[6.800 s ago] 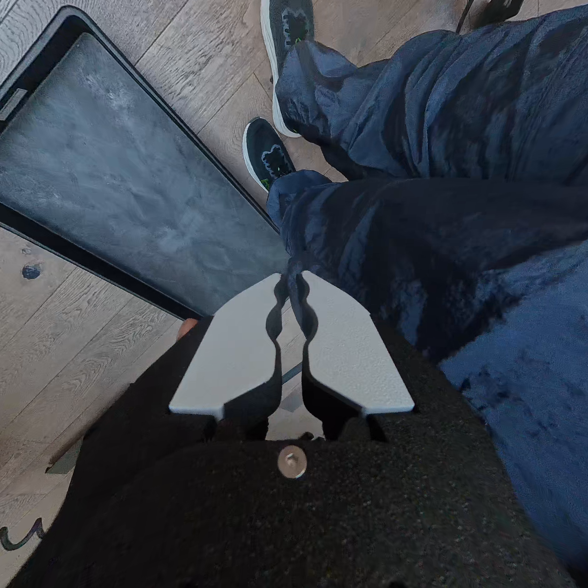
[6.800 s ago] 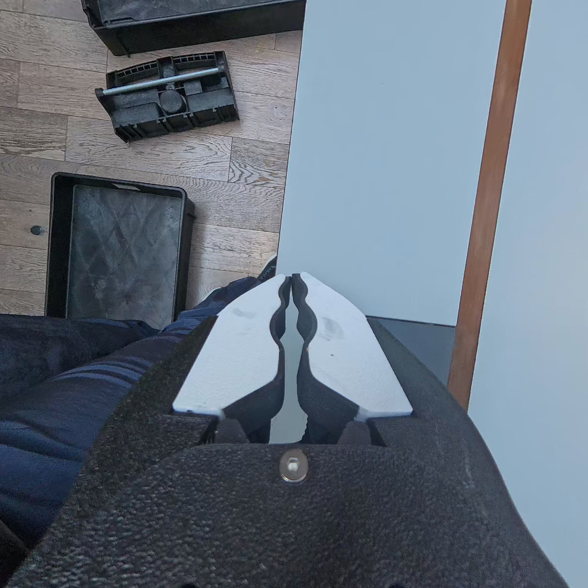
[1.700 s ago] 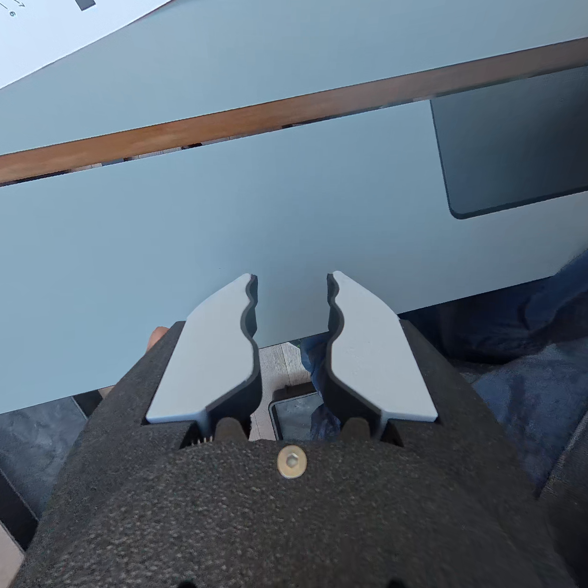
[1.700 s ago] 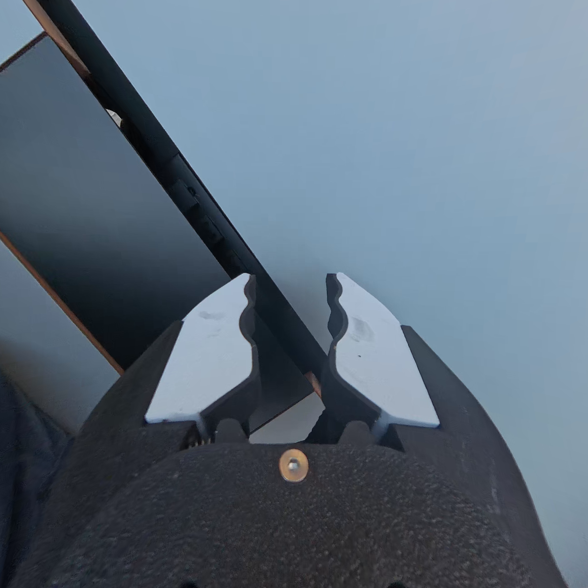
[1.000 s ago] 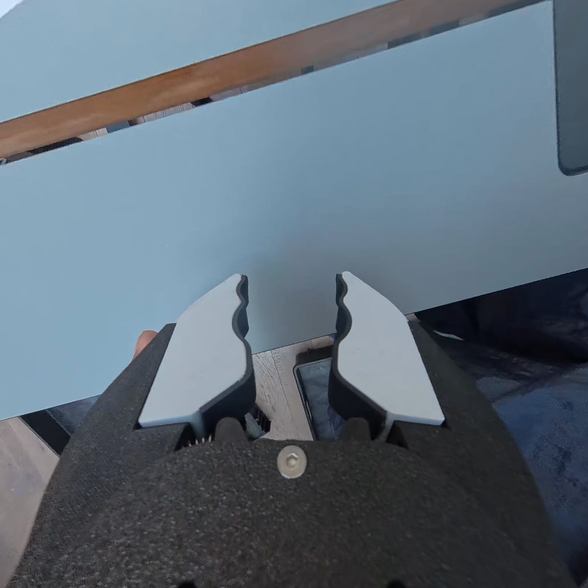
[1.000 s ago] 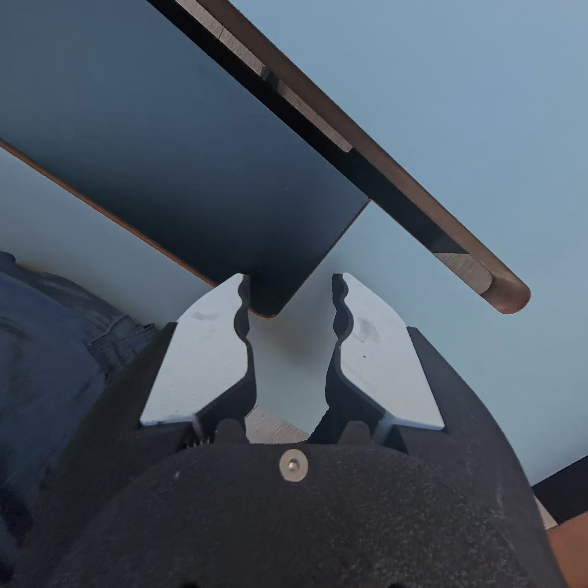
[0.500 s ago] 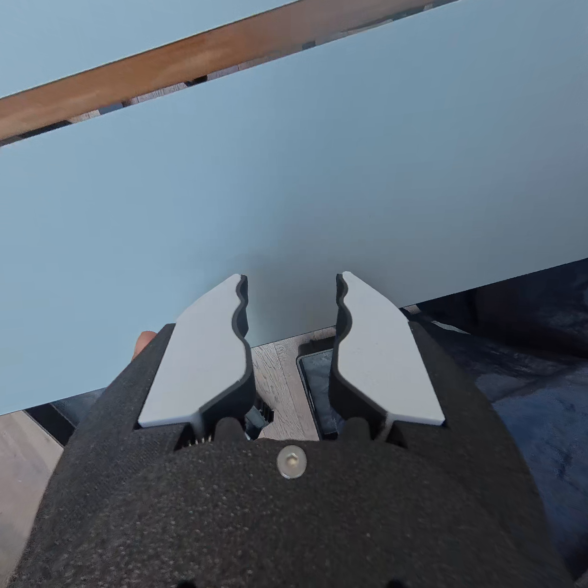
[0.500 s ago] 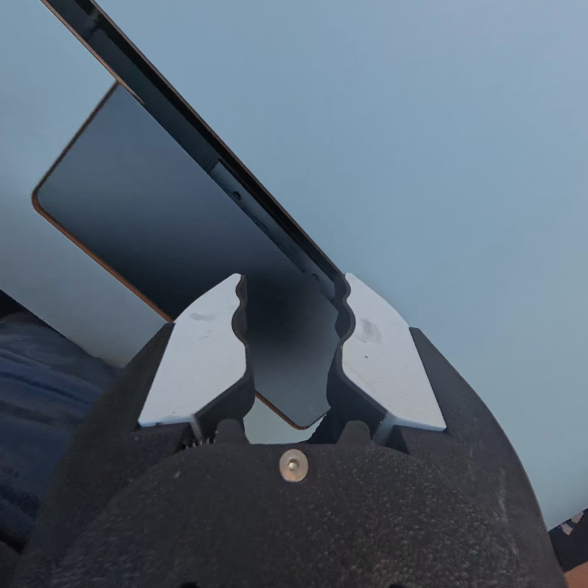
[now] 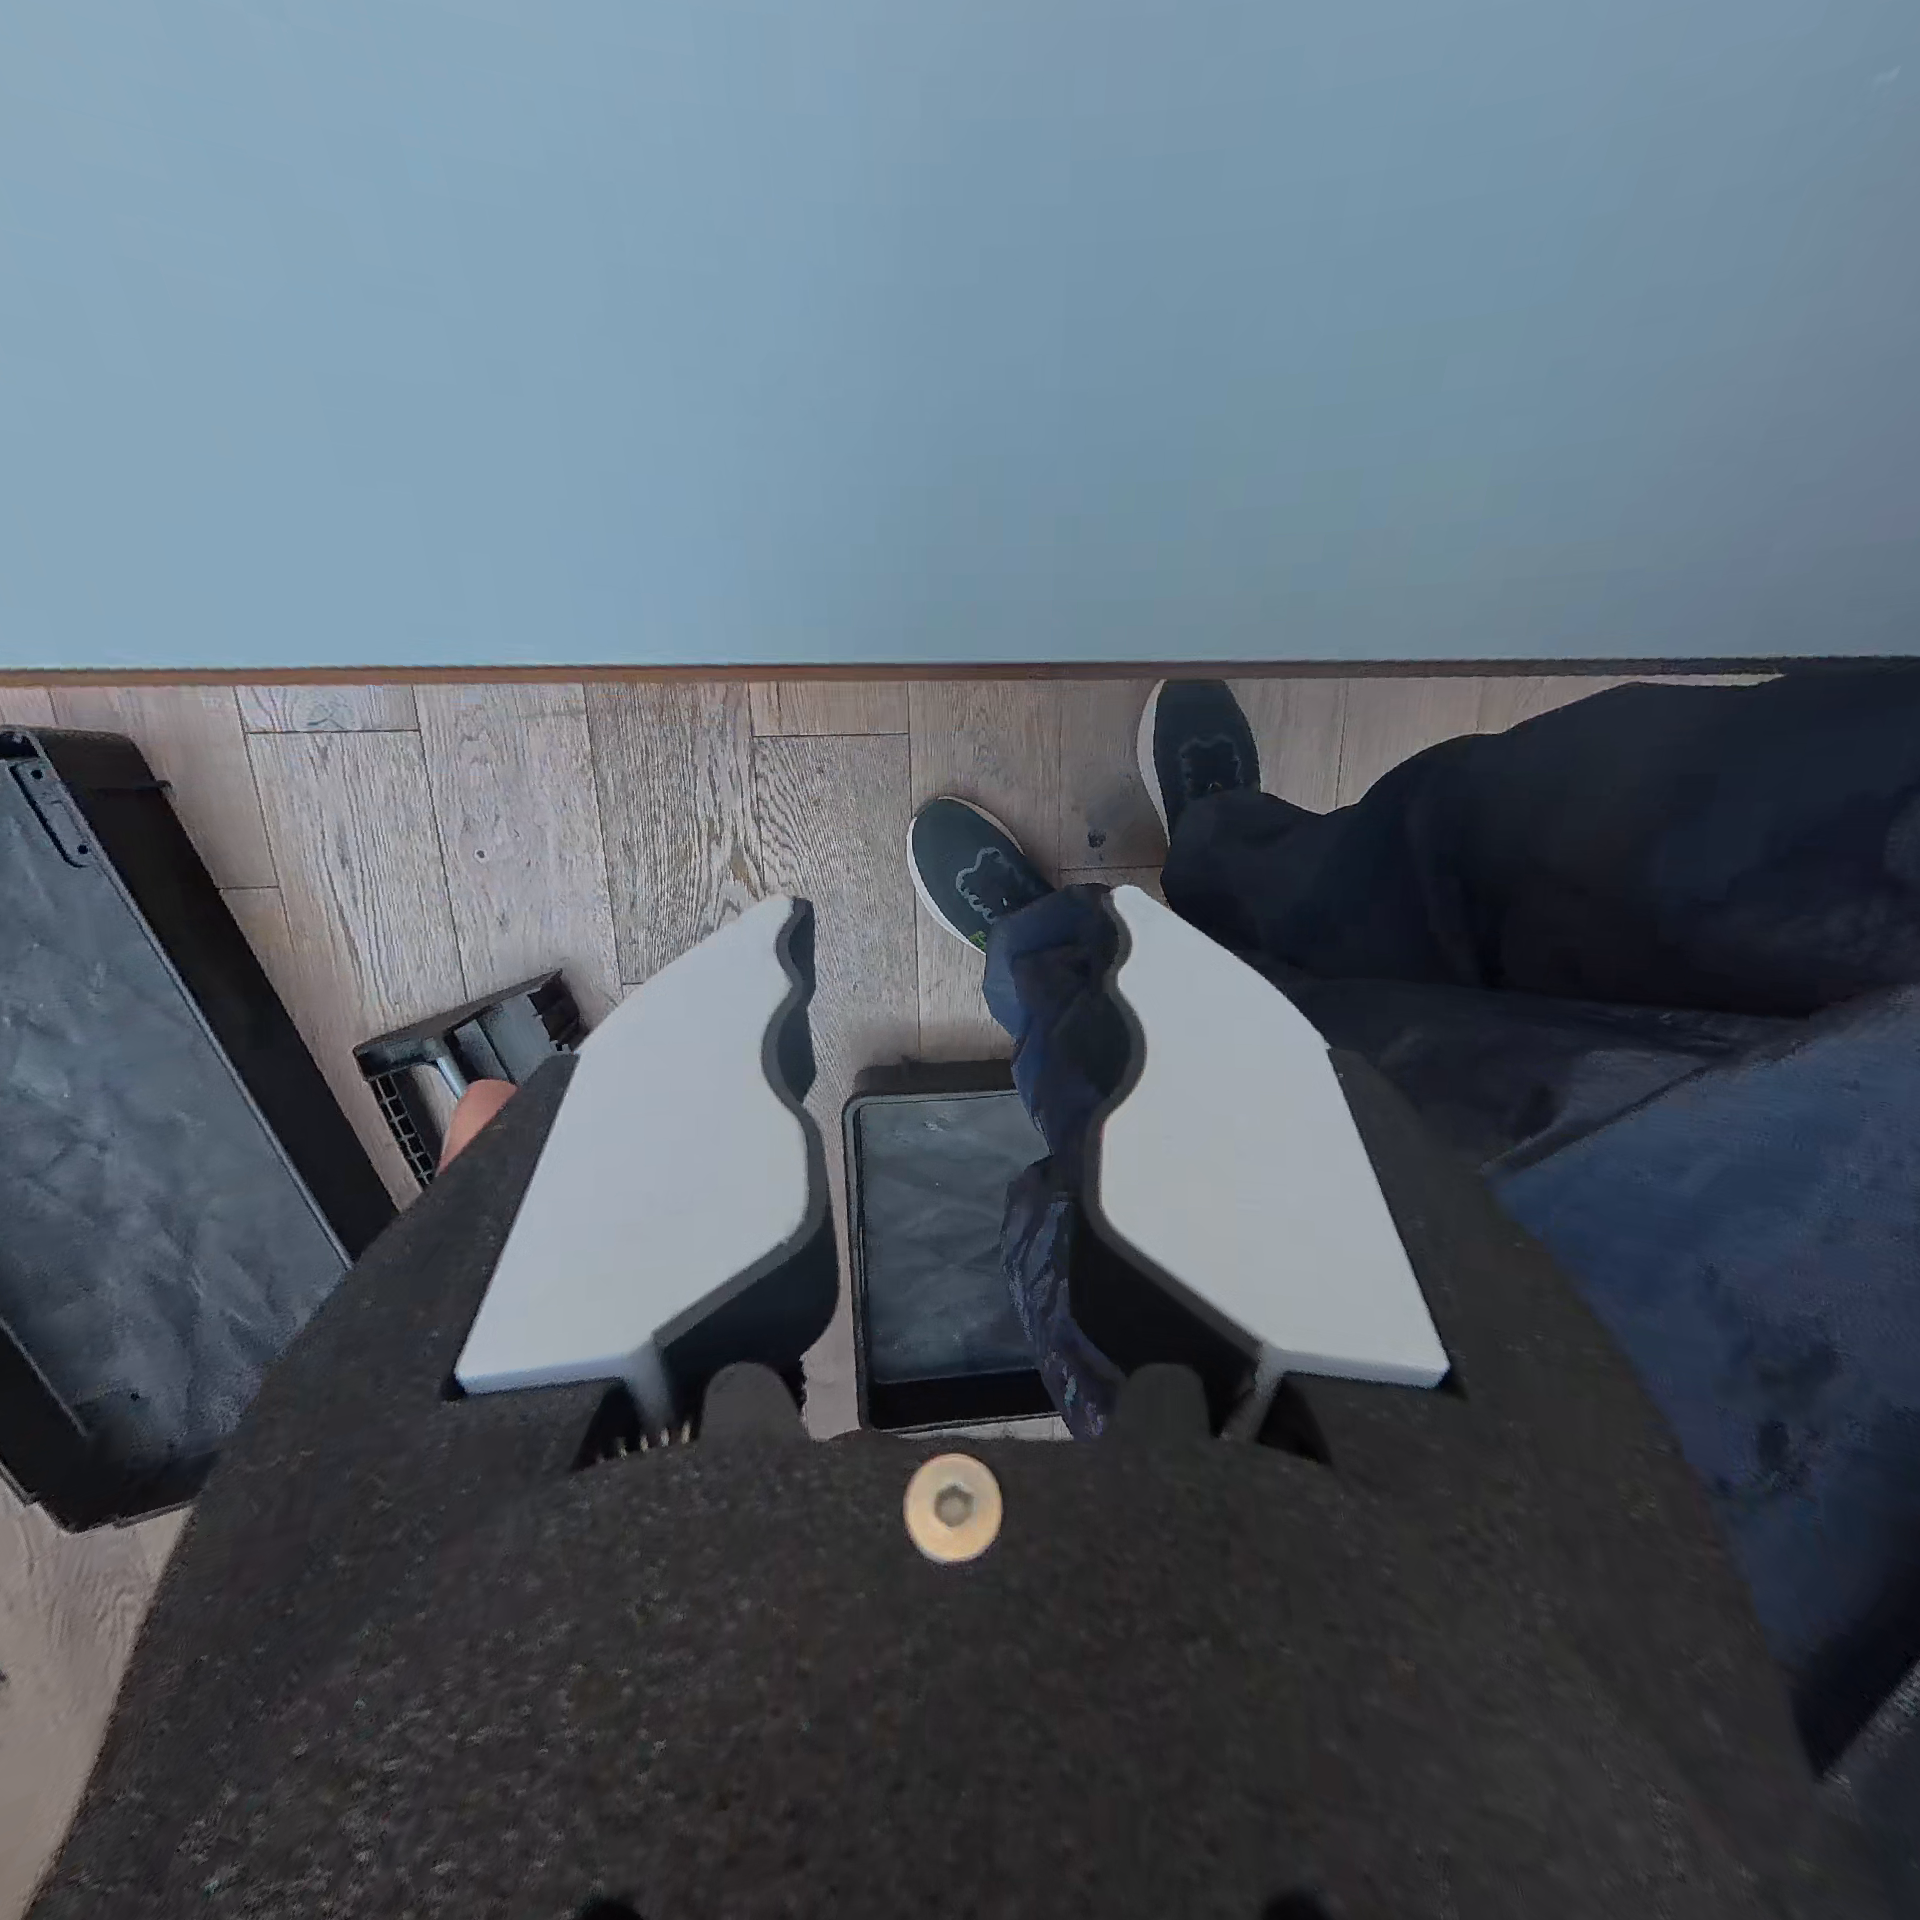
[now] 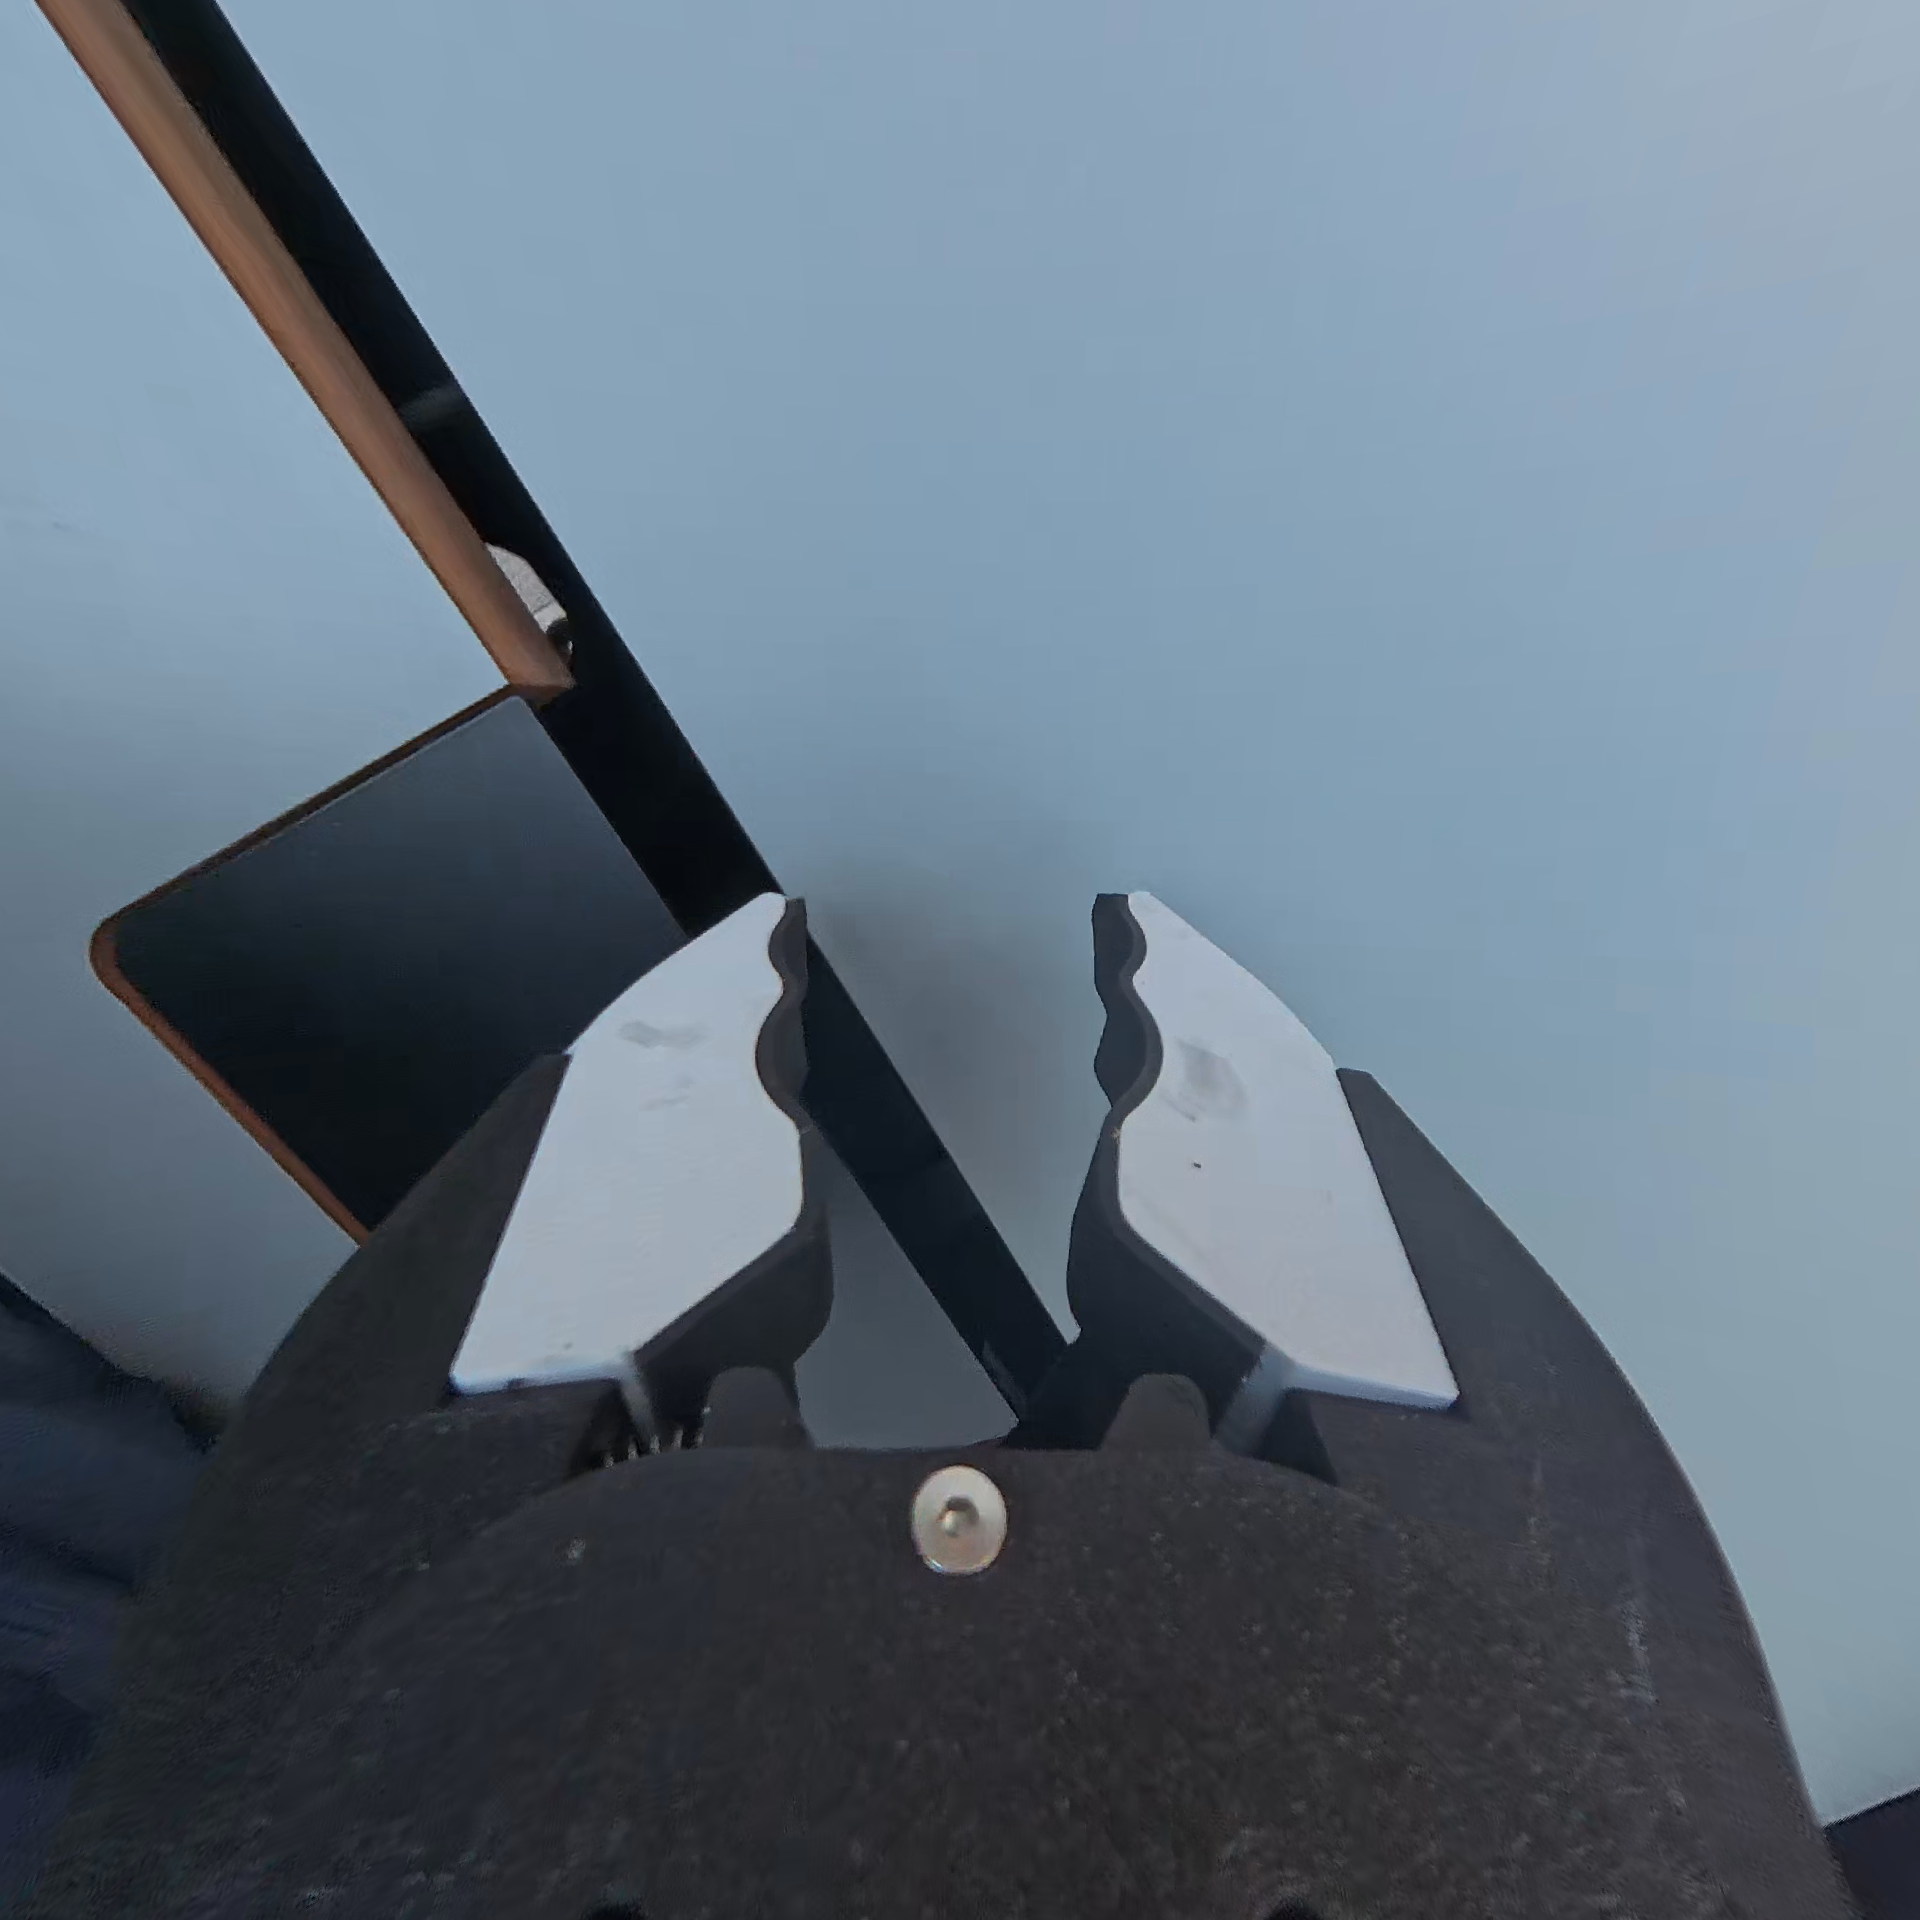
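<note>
The blue-grey worktop (image 9: 935, 312) fills the upper part of the left wrist view and most of the right wrist view. In the left wrist view its brown front edge now lies well above the fingertips. Half a second ago the worktop reached down behind them, so this view has tipped down and back toward the plank floor (image 9: 623, 810).

On the floor, a large black case (image 9: 125, 1143) lies at the left. A person's dark-trousered legs (image 9: 1558, 852) enter from the right and end in two dark shoes (image 9: 971, 868). A black rectangular tray (image 9: 935, 1247) lies directly below the left tool (image 9: 956, 904).

The left tool is spread and empty, with no change in gap. It touches nothing and hangs over the tray and the nearer trouser leg.

In the right wrist view, a dark panel (image 10: 364, 987) with a rounded brown-edged corner lies left of the fingers. Half a second ago it sat between them. A black bar (image 10: 644, 748) now crosses the gap diagonally near the finger roots. Contact with the bar cannot be determined. A brown-edged strip (image 10: 291, 343) runs alongside the bar.

The right tool (image 10: 951, 904) is spread and grips nothing.
</note>
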Available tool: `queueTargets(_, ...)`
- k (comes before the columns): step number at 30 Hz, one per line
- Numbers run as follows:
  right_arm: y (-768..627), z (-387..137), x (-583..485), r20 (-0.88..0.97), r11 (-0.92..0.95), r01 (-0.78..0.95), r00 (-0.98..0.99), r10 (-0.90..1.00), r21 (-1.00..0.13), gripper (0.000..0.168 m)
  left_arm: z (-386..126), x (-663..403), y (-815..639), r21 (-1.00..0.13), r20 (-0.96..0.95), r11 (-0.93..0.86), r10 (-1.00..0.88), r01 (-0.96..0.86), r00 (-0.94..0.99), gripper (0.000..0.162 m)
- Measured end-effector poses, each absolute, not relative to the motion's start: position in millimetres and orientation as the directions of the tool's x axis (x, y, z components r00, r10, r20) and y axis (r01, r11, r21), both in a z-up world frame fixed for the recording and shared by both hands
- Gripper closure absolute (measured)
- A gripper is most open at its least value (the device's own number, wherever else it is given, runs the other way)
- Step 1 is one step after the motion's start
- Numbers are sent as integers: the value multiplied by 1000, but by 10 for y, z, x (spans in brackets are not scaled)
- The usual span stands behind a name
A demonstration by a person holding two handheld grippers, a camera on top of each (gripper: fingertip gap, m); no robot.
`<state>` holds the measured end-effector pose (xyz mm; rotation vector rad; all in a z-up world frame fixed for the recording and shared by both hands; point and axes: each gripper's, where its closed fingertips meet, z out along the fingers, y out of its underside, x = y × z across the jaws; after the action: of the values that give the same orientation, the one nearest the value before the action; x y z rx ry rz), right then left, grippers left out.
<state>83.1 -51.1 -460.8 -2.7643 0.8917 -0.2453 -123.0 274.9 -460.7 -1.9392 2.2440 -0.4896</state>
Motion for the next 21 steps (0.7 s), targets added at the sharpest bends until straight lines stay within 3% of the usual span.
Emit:
queueTargets(7, -371, -4657, 678, 31, -785, -568, 805, -593, -247, 114, -4631, -1370, 2748, -323, 124, 90, -983, -942, -136, 110)
queueTargets(11, -333, -4569, 700, 47, -762, -572, 790, -612, -304, 117, -4644, -1329, 2709, -320, 125, 122, -978, -940, -169, 110)
queueTargets(15, -446, -4672, 551, 18, -764, -599, 784, -620, -239, 112, -4658, -1247, 2642, -317, 133, 157, -969, -935, -207, 110)
queueTargets(19, -461, -4541, 504, 34, -743, -597, 772, -634, -303, 116, -4629, -1164, 2585, -333, 127, 200, -959, -922, -254, 110)
queueTargets(21, -526, -4585, 412, 21, -739, -614, 765, -644, -279, 115, -4644, -1160, 2568, -328, 132, 203, -957, -923, -258, 110)
